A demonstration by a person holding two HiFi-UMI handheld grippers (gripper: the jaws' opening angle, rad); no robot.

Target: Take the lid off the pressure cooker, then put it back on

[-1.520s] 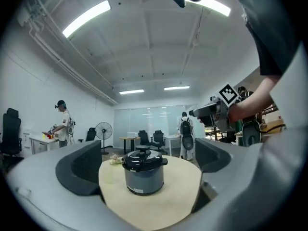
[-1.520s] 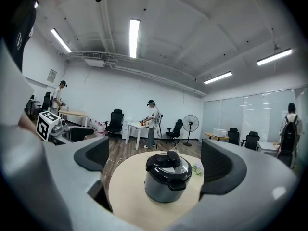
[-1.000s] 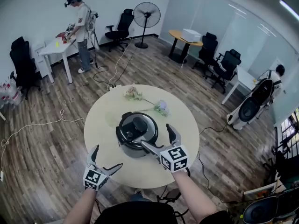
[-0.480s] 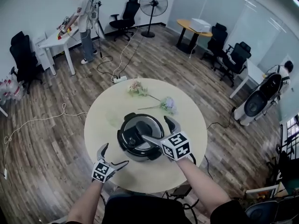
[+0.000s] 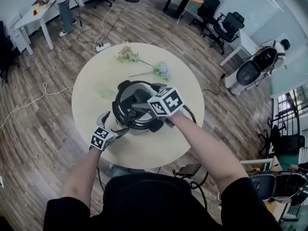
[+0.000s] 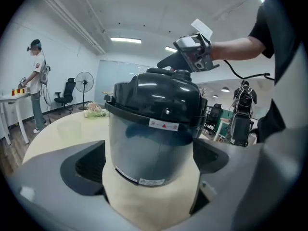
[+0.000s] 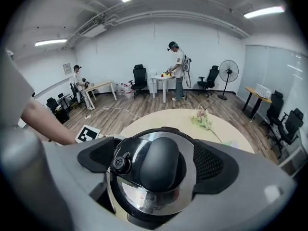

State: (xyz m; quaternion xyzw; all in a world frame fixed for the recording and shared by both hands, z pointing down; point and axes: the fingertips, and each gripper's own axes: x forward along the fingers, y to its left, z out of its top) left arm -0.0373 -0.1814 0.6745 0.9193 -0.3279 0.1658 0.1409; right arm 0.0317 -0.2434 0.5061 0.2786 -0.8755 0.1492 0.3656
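Observation:
The pressure cooker (image 5: 130, 114), black and steel with its lid on, stands on the round table (image 5: 91, 76). My right gripper (image 5: 142, 103) hangs over the lid, jaws open to either side of the black lid handle (image 7: 161, 165). They have just been closing a little, and the pads stand clear of the handle. My left gripper (image 5: 114, 123) is low at the cooker's near left side, open and level with the cooker body (image 6: 154, 134), which stands apart in front of its jaws. The right gripper (image 6: 192, 52) shows above the lid in the left gripper view.
Two sprigs of artificial flowers (image 5: 127, 53) (image 5: 162, 70) lie on the far part of the table. A chair (image 5: 187, 170) stands under the near edge. A person (image 7: 178, 71) works at a white table across the room. Cables and a power strip (image 5: 102, 47) lie on the floor.
Both grippers have come down toward the cooker. The right one moved from the cooker's near right side to above the lid handle. The left one dropped beside the body.

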